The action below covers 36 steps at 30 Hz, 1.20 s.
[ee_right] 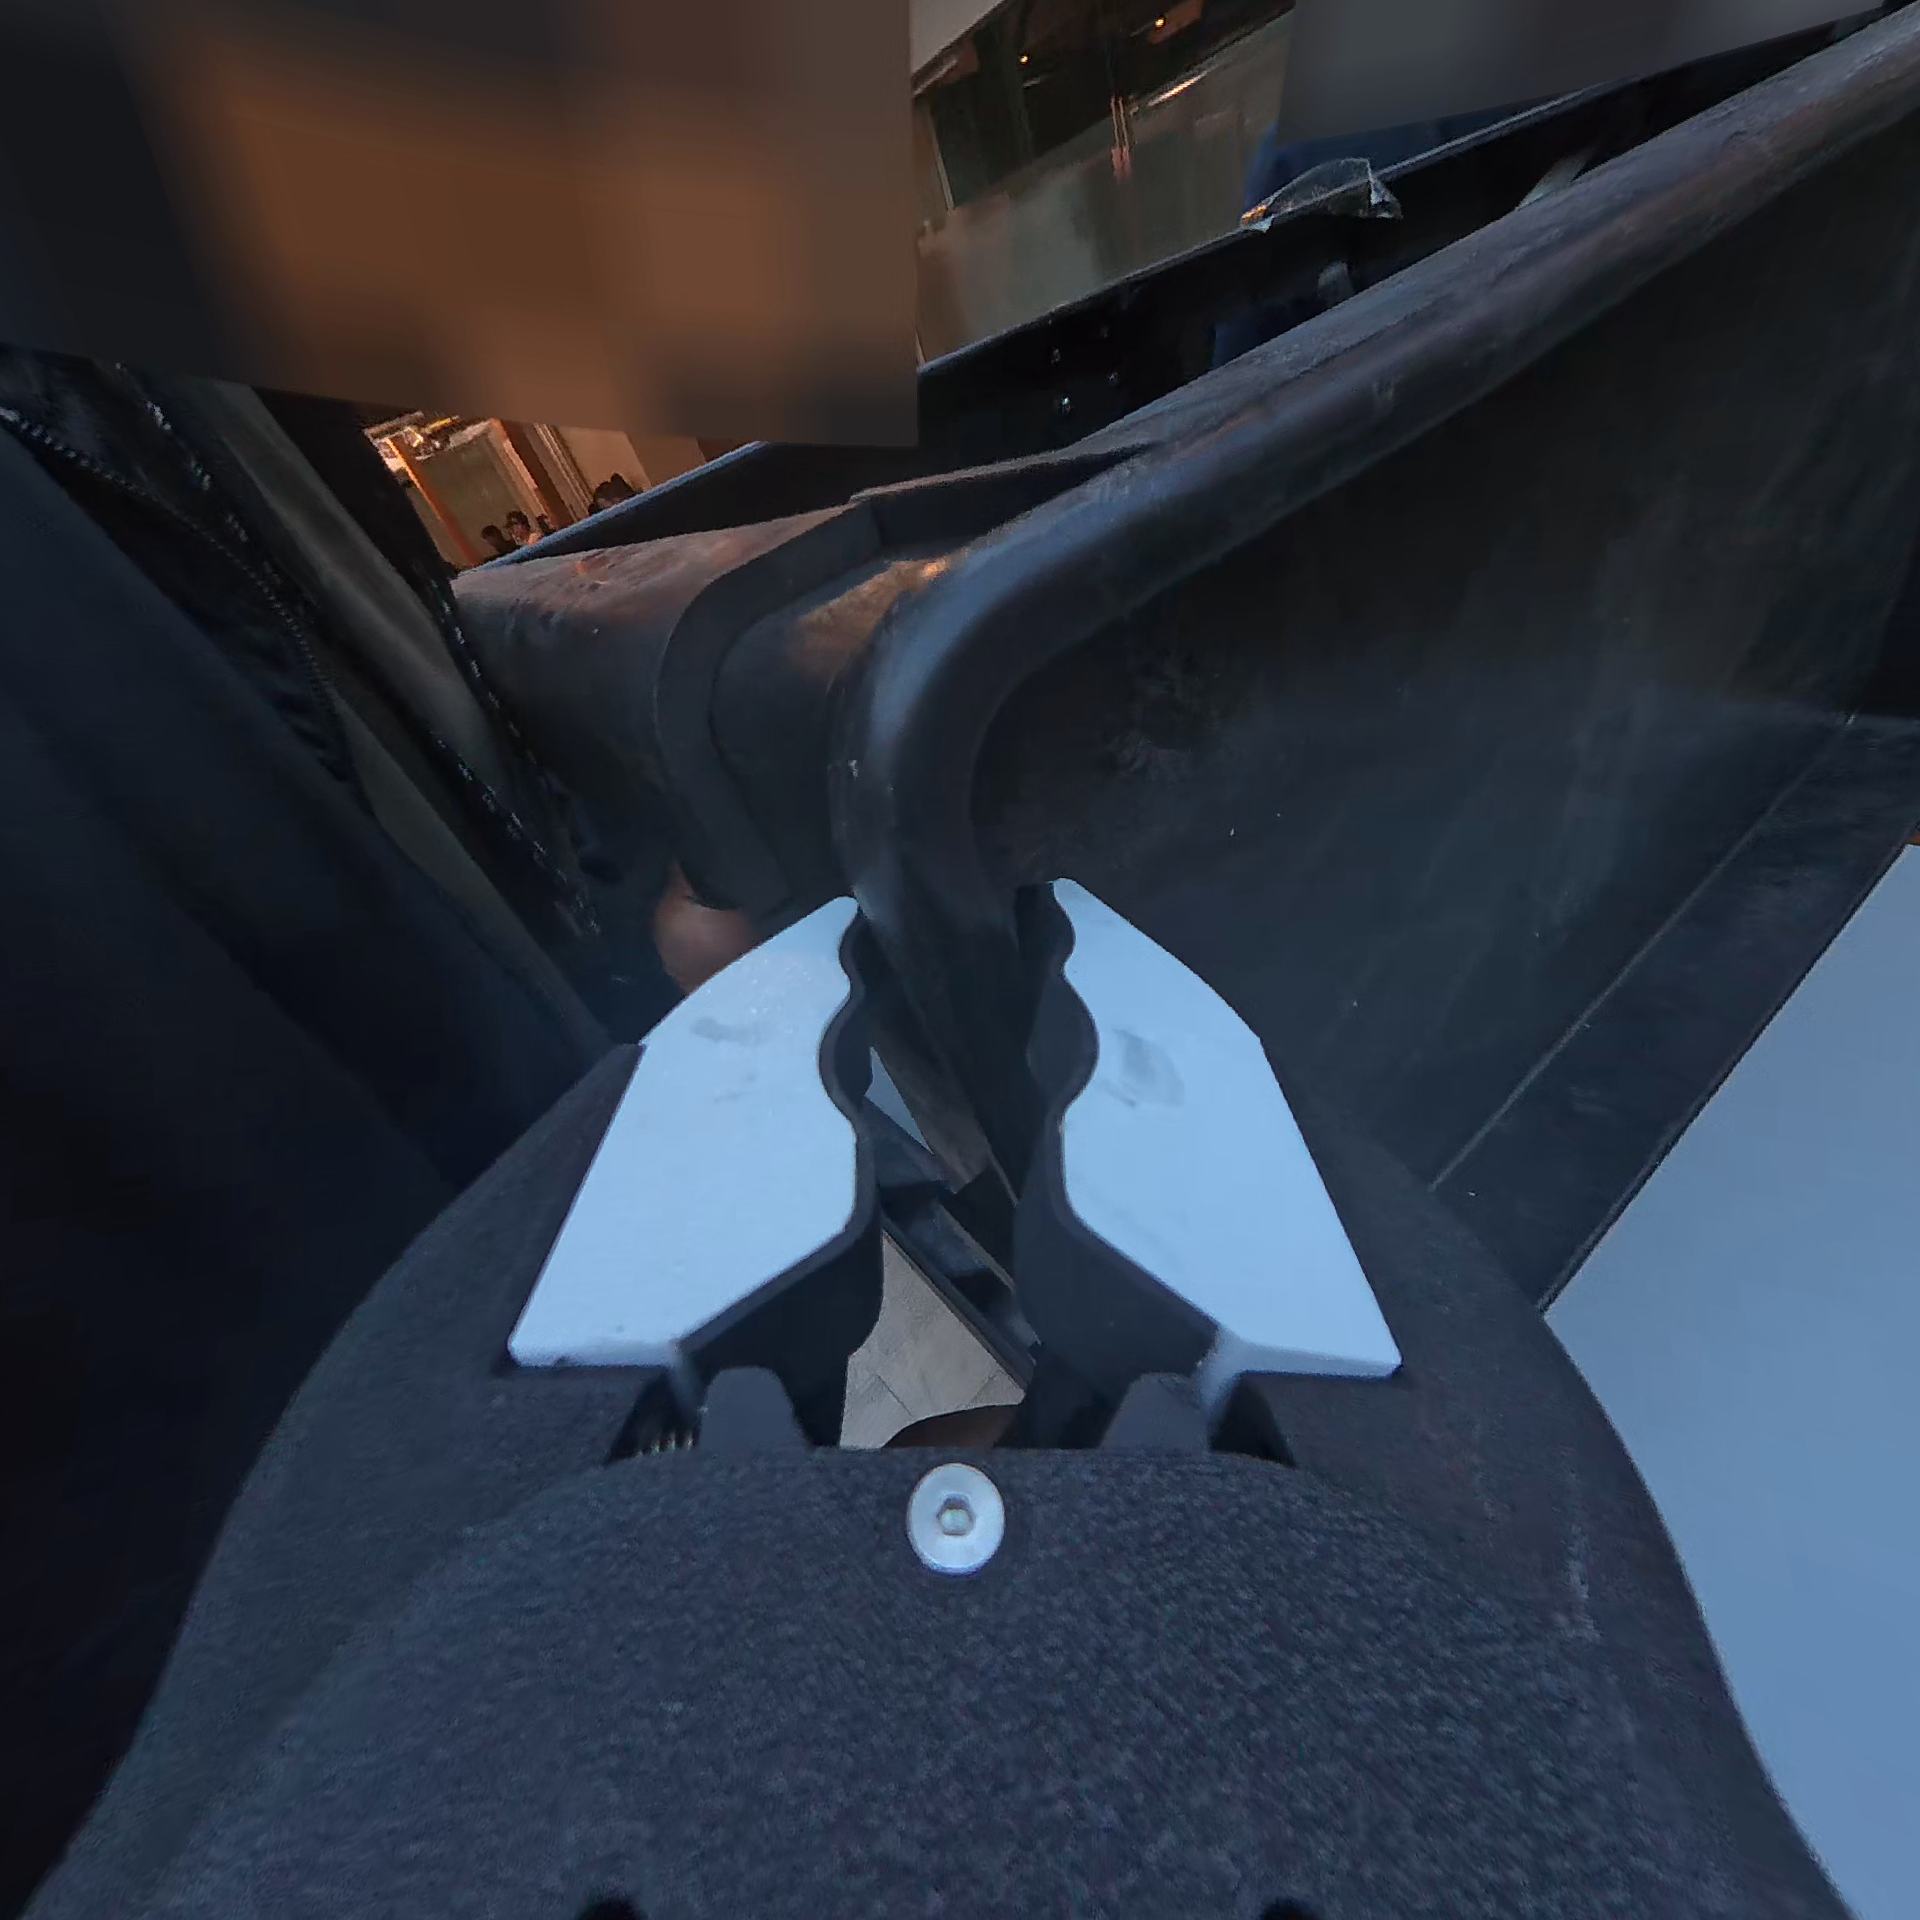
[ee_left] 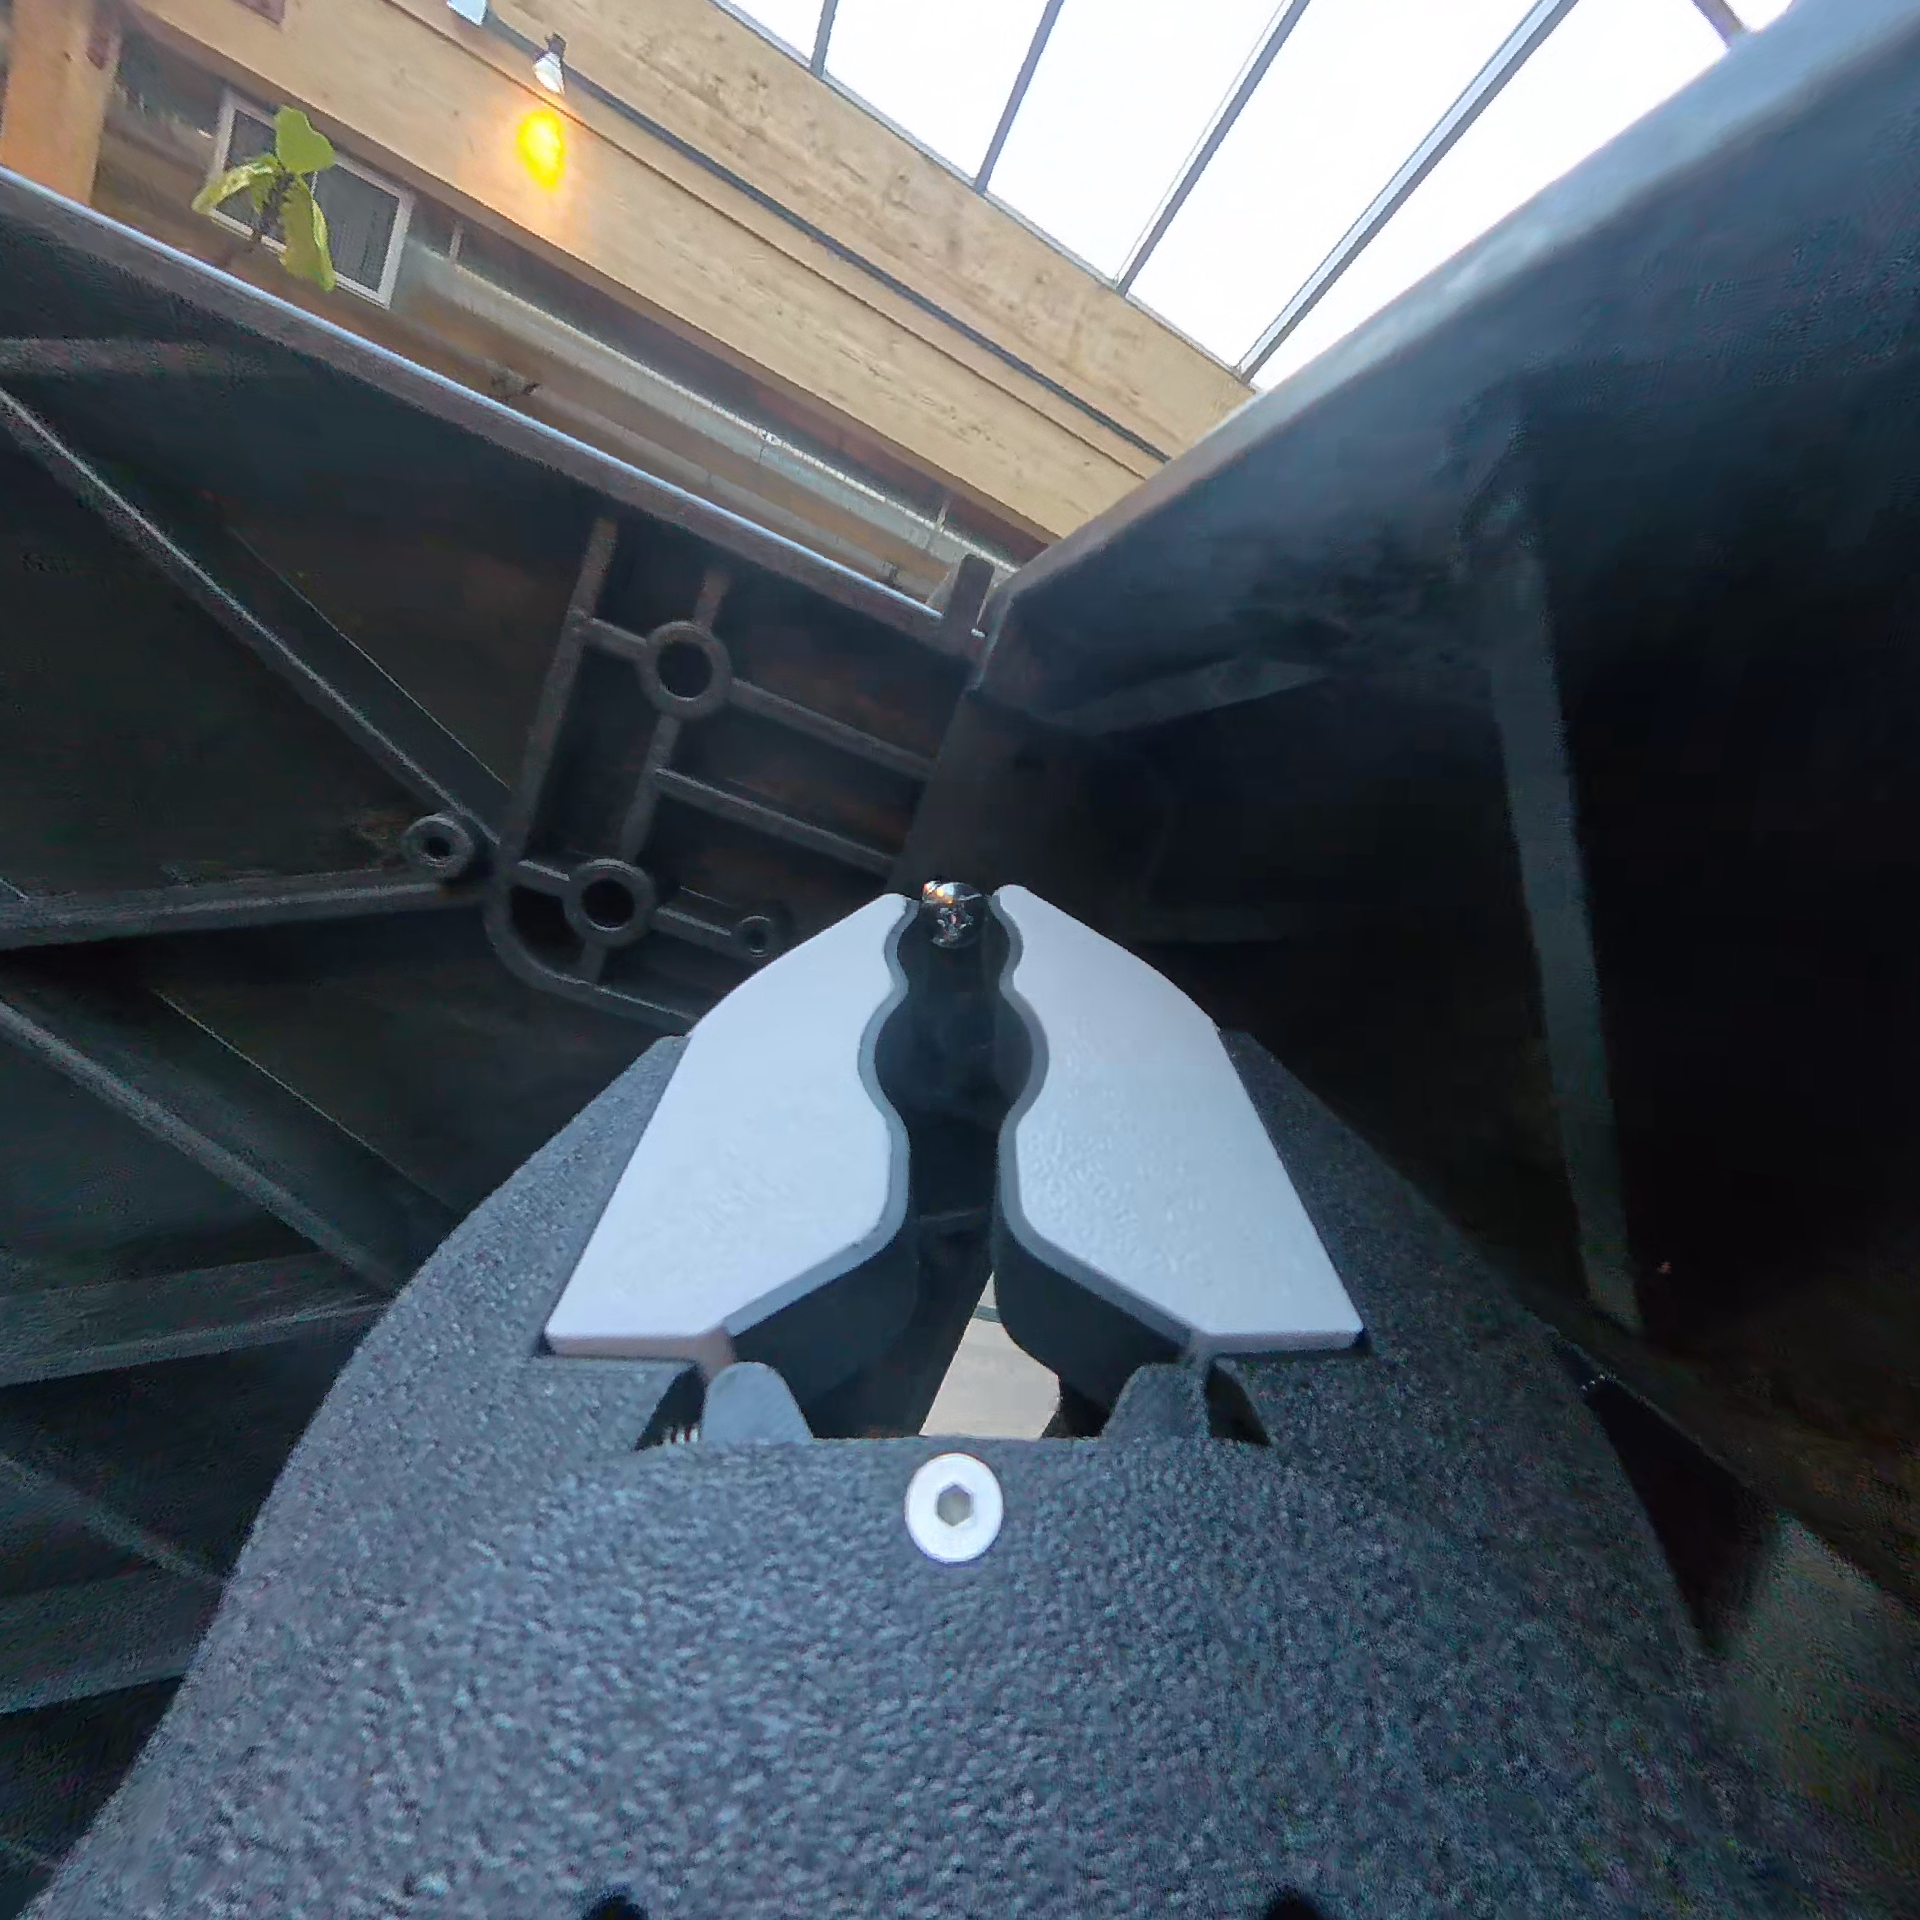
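Observation:
In the left wrist view my left gripper [ee_left: 951, 902] points upward and is shut on a slim black part with a shiny metal tip [ee_left: 948, 916] that pokes out between the fingertips. It sits close under a black plastic underside with ribs and round screw bosses [ee_left: 681, 670]. A second black panel [ee_left: 1455, 623] slants in from the right. In the right wrist view my right gripper [ee_right: 940, 914] is shut on the curved rim [ee_right: 925, 707] of a black plastic shell [ee_right: 1455, 790], and the rim runs down between the fingers.
A person's dark zipped jacket [ee_right: 208, 883] fills the left of the right wrist view, with a bit of hand [ee_right: 691, 935] beside the rim. A pale surface [ee_right: 1766, 1403] lies at the lower right. Above in the left wrist view are a wooden wall [ee_left: 831, 260], a lit lamp [ee_left: 540, 145], a plant [ee_left: 291, 197] and a skylight [ee_left: 1299, 125]. Left tips to right tips: about 10 cm.

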### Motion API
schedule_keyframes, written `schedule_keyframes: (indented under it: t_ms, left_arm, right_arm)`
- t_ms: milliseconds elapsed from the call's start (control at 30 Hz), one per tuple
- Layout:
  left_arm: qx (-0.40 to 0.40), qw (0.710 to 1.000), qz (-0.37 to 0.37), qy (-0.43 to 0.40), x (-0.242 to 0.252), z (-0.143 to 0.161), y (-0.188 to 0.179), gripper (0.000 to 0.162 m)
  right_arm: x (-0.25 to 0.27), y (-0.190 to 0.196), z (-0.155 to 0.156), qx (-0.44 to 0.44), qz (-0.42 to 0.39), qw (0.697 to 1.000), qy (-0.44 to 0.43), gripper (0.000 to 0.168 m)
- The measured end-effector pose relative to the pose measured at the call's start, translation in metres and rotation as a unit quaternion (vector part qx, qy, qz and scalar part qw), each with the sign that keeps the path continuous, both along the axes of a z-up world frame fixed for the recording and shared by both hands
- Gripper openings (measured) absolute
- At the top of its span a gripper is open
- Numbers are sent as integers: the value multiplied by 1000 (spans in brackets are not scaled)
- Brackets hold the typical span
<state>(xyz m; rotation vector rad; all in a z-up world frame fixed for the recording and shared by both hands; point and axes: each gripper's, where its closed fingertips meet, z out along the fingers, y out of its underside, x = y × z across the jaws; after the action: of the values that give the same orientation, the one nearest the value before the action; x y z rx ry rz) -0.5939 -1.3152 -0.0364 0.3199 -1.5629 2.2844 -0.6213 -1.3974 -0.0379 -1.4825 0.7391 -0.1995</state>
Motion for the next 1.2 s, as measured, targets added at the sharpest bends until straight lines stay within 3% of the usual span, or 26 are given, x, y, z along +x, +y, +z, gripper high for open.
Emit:
schedule_keyframes:
  t_ms: [1200]
  left_arm:
    - [-26, 999, -37, 21, 3, 6, -1, 9]
  right_arm:
    - [0, -2, -1, 32, -25, 999, 25, 34]
